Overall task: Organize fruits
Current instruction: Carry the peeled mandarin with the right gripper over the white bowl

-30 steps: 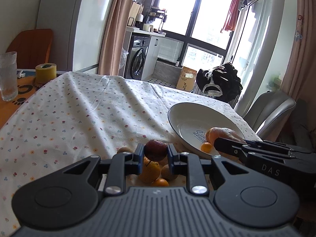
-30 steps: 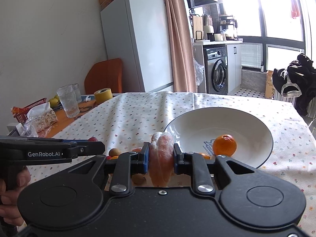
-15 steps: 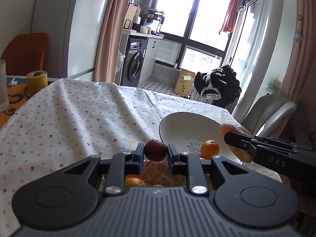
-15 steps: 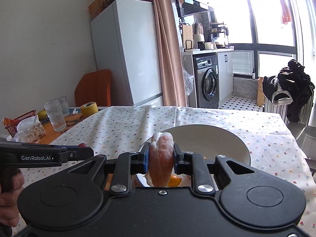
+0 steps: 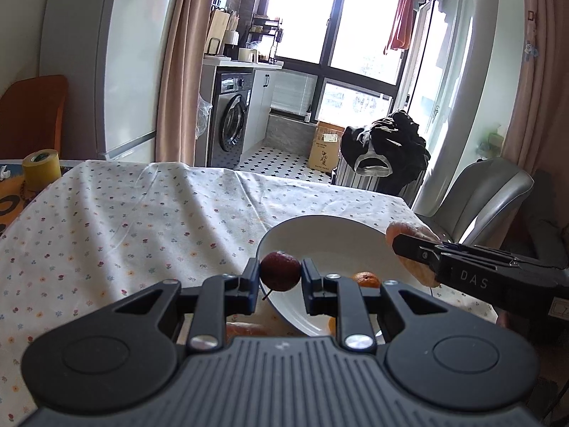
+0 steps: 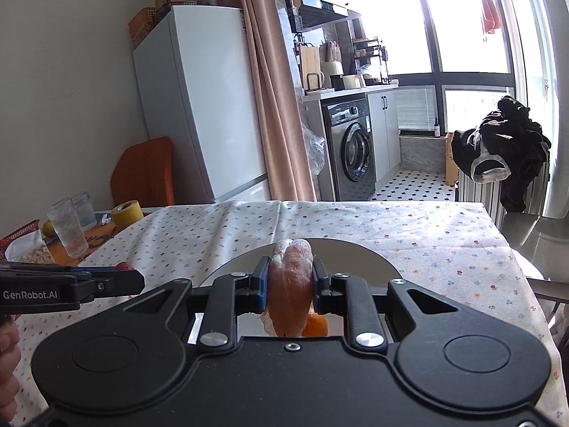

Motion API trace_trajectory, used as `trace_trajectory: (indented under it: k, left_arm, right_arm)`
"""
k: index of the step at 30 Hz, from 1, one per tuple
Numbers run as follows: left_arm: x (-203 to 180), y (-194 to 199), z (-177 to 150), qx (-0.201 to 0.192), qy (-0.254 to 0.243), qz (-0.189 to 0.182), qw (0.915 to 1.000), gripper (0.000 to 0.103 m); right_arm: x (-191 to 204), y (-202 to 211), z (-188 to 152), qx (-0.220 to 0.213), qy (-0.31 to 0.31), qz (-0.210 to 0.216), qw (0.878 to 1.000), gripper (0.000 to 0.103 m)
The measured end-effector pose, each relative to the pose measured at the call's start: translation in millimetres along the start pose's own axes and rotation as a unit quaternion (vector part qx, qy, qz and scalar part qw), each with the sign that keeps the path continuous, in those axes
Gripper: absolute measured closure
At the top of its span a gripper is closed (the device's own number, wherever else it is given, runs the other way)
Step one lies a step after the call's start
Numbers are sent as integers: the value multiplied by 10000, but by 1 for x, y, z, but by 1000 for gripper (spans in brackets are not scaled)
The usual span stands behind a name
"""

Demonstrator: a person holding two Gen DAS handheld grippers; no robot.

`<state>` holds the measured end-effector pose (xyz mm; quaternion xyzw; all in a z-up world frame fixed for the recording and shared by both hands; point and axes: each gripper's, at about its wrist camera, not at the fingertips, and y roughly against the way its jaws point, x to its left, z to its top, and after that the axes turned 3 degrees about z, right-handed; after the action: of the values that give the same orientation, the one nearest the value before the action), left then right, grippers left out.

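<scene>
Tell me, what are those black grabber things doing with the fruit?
A person is sorting fruit with two grabbers. The left gripper pinches a small dark red round fruit above the rim of the white round plate. The right gripper squeezes a pale orange peeled citrus piece over it. A small orange tangerine already sits inside.

A home kitchen-dining room is shown. A white fridge is seen at upper left, a washing machine under a counter at centre, and laundry is hung by the window at upper right. The surface is covered with a floral cloth.
</scene>
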<state>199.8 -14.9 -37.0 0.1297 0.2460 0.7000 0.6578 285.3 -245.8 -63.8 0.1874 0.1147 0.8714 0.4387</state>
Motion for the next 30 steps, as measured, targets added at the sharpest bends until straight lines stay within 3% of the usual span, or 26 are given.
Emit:
trace_trajectory:
  k: [22, 26, 30]
  left_arm:
    - [-27, -62, 2, 379, -16, 109, 9992, 80]
    - [-29, -59, 2, 379, -60, 132, 9992, 71]
    - [-25, -48, 0, 292, -22, 186, 9994, 50]
  right_arm:
    - [-32, -19, -17, 36, -272, -363, 9990, 82]
    - [-34, -20, -18, 33, -290, -346, 9990, 82]
    - [-33, -21, -19, 22, -315, -338, 9989, 82]
